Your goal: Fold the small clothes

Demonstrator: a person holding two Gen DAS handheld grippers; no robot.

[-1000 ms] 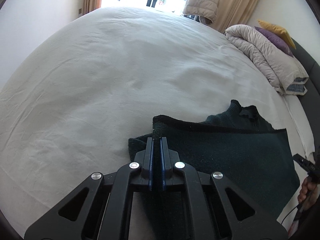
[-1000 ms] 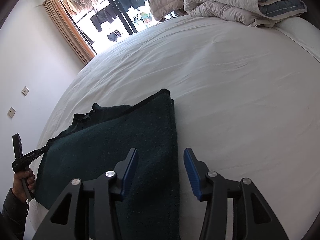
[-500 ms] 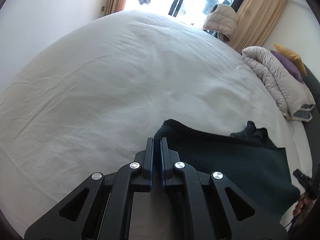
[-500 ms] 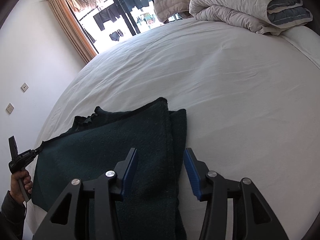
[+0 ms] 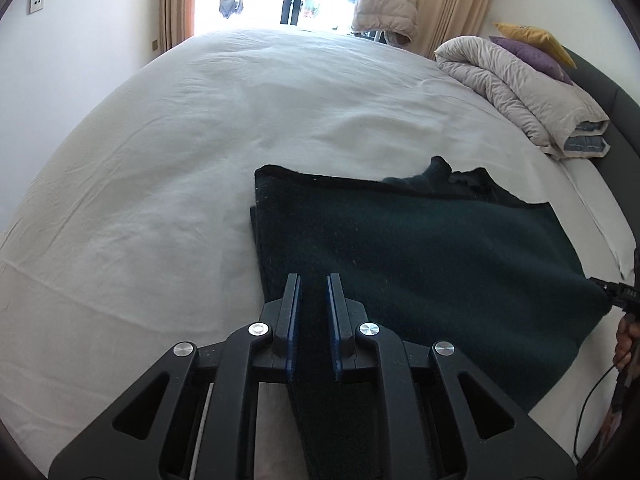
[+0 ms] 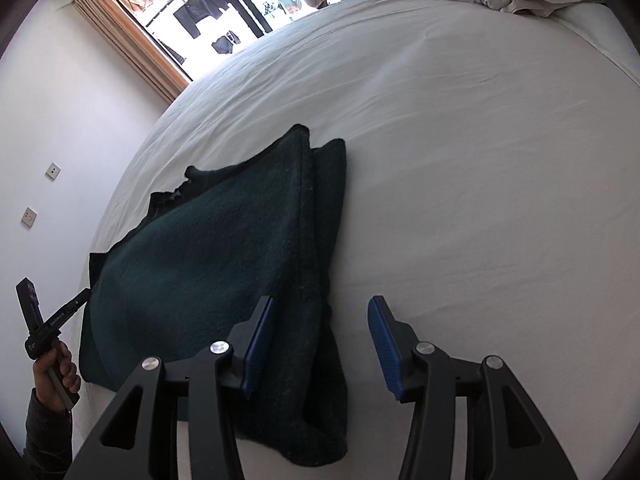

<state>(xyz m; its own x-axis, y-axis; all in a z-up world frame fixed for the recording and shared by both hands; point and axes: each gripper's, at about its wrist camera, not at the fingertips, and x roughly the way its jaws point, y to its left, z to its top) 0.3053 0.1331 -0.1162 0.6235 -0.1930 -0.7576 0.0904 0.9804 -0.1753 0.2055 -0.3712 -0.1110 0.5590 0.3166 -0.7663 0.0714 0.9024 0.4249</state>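
A: Where is the garment [image 5: 420, 248]?
B: Dark green, thick napped knit, folded in layers on the white bed sheet [image 5: 160, 200]. Long axis runs away from the grippers, toward the window [image 6: 208, 8].
A: Left gripper [image 5: 313, 320]?
B: Clamped on the garment's near edge, cloth pinched between blue pads.
A: Right gripper [image 6: 320, 344]?
B: Spread wide, holding nothing, straddling the doubled side fold; likely nearer for pressing it flat. Quilt [image 5: 520, 88] lies beyond the garment.

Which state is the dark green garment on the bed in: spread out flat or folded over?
Folded over. The dark green garment lies doubled on the white sheet, two stacked layers showing along its edge, with the left gripper shut on it.
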